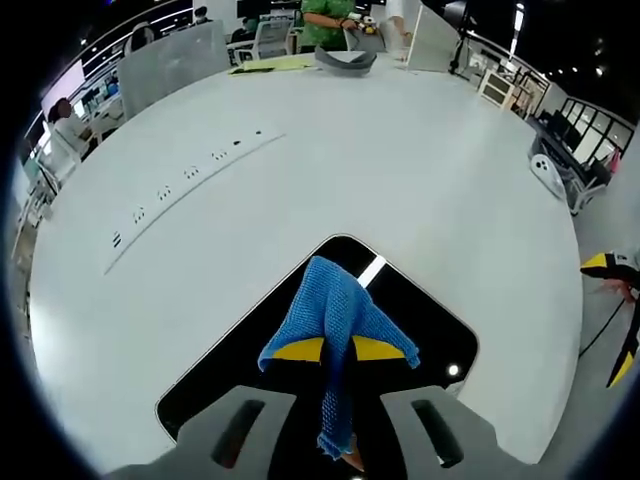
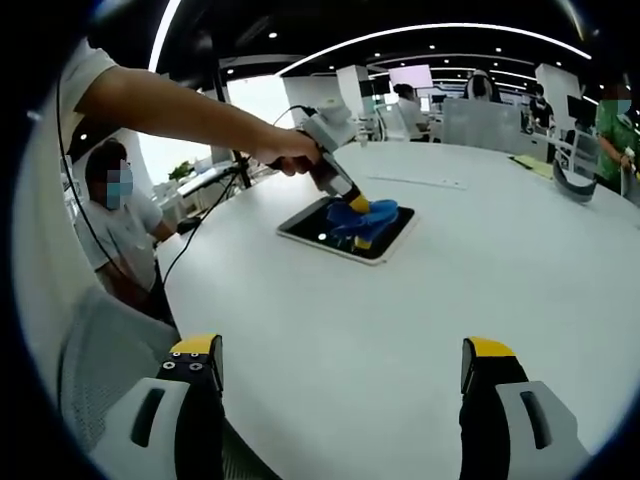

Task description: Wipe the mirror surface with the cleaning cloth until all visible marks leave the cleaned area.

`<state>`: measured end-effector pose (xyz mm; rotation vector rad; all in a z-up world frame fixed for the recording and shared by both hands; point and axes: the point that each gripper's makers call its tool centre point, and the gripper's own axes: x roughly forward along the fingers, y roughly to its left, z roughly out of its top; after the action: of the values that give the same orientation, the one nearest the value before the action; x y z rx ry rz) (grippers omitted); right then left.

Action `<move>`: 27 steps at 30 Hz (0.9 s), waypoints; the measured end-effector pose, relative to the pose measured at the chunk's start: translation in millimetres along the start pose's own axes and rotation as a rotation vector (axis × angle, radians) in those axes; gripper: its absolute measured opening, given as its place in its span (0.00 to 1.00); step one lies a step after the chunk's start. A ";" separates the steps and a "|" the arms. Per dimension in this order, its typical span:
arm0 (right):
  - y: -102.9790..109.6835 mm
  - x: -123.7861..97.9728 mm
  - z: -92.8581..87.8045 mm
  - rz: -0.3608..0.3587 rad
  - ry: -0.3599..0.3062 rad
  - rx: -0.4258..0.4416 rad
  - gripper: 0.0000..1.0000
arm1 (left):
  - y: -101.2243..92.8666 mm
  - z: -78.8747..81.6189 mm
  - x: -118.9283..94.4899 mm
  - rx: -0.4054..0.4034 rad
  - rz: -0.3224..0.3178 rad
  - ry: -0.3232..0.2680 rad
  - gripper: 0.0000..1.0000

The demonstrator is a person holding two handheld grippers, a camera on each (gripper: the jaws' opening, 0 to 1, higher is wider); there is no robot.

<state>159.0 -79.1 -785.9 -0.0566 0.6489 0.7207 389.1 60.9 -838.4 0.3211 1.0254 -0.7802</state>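
Observation:
A dark, rounded-corner mirror point(image 1: 430, 325) lies flat on the white table point(image 1: 400, 180). A blue knitted cleaning cloth point(image 1: 335, 320) hangs from my left gripper point(image 1: 338, 350), whose yellow-tipped jaws are shut on it, and drapes onto the mirror. In the right gripper view the same mirror point(image 2: 395, 243) sits mid-table with the cloth point(image 2: 370, 215) and the left gripper point(image 2: 358, 215) on it, held by a person's hand point(image 2: 290, 152). My right gripper point(image 2: 340, 365) stands open, well short of the mirror, with nothing between its yellow-tipped fingers point(image 2: 487, 350).
A strip of sockets point(image 1: 185, 180) runs across the table on the left. A grey item point(image 1: 346, 58) and yellow paper point(image 1: 270, 63) lie at the far edge. People sit and stand around the table; a masked seated person point(image 2: 120, 225) is beside the near edge.

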 end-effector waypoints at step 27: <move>-7.1 1.1 -0.5 -0.008 0.002 0.013 0.99 | 13.7 12.6 5.1 0.023 0.018 -0.006 0.07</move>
<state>163.8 -83.9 -788.1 -0.0483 0.6551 0.7088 408.4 60.9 -837.9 0.3470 1.0077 -0.7768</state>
